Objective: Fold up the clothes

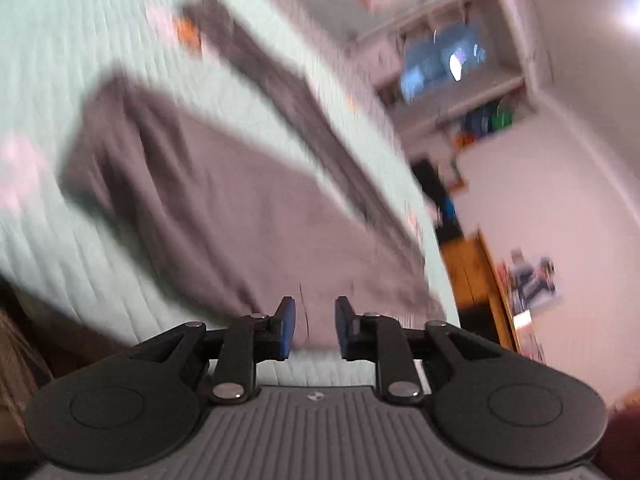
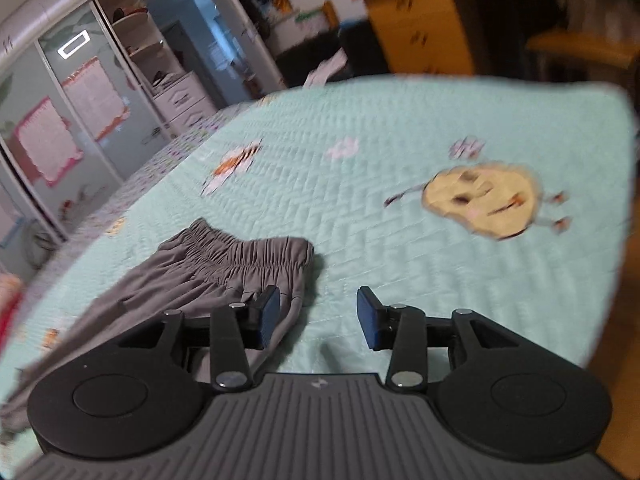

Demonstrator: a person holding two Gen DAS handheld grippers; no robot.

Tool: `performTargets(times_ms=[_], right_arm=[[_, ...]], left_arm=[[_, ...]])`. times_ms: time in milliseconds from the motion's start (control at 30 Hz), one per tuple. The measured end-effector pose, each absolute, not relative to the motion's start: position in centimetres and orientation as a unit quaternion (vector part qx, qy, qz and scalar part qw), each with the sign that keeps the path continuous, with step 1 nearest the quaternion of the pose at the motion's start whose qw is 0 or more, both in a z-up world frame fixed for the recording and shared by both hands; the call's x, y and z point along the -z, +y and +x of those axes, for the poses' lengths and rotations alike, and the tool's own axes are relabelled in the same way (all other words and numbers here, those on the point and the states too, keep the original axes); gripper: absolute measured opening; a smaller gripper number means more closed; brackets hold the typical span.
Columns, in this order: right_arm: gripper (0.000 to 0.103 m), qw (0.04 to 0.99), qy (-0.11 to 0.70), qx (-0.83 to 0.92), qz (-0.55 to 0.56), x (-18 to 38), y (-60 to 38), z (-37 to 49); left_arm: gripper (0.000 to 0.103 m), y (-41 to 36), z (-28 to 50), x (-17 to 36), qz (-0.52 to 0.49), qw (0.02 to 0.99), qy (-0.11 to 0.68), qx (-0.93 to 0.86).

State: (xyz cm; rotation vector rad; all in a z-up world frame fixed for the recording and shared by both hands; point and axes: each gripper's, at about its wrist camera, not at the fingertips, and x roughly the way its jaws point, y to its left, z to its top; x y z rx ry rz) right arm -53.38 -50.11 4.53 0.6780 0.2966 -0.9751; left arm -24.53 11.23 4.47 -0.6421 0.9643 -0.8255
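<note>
Hovering with fingers apart and empty, the left gripper (image 1: 315,328) and right gripper (image 2: 318,318) are needing even holds on the soft grey trousers (image 1: 224,192) near the mint quilted bed's (image 2: 400,128) edge.

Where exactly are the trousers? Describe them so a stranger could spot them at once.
Start at the bed with its mint quilted cover. The trousers lie spread on that cover, near its edge. They are the only plain grey thing there, with a gathered elastic waistband, unlike the cartoon prints around them.
</note>
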Motion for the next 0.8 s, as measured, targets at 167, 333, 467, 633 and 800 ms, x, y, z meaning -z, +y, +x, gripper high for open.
performTargets(times_ms=[167, 333, 467, 633, 800], right_arm=[[0.056, 0.885, 0.154, 0.379, 0.221, -7.0, -43.8, -48.6], [0.060, 0.934, 0.211, 0.197, 0.212, -7.1, -38.4, -41.1], [0.061, 0.935, 0.243, 0.106, 0.237, -5.8, -35.3, -37.2], [0.061, 0.925, 0.275, -0.002, 0.262, -4.6, -30.9, -34.2], [0.061, 0.920, 0.303, -0.088, 0.232, -4.6, -24.7, -32.0]], left_arm=[[0.045, 14.7, -20.3, -5.1, -0.300, 0.842, 0.380, 0.239], [0.052, 14.6, -15.6, -3.9, -0.223, 0.880, 0.369, 0.198], [0.055, 14.4, -13.7, -3.2, -0.193, 0.886, 0.369, 0.203], [0.061, 14.6, -11.6, -1.5, -0.196, 0.868, 0.387, 0.243], [0.010, 13.5, -9.7, -1.0, -0.144, 0.859, 0.411, 0.271]])
